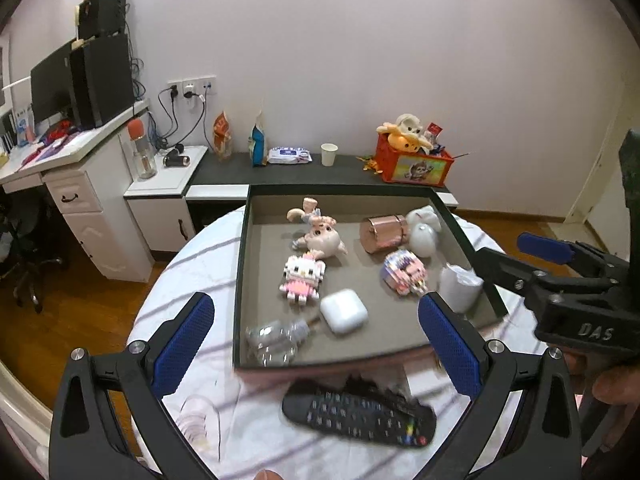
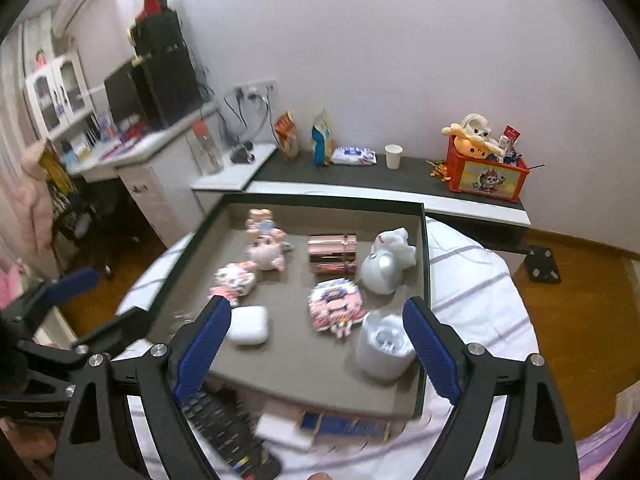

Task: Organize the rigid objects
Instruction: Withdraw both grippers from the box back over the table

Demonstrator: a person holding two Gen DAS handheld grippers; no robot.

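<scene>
Nearest me, my left gripper [image 1: 316,344] and right gripper [image 2: 316,354] both stand wide apart with nothing between the pads. Just below them a black remote [image 1: 358,414] lies on the striped tablecloth [image 1: 192,280], in front of the dark tray [image 1: 241,280]. Inside the tray — a clear bottle [image 1: 276,340], a white earbud case [image 1: 343,311], two block figures, then a rose-gold cylinder [image 1: 382,234] and a white rabbit [image 1: 424,230] at the far side.

"DAS" on the right gripper [image 1: 500,280] body
</scene>
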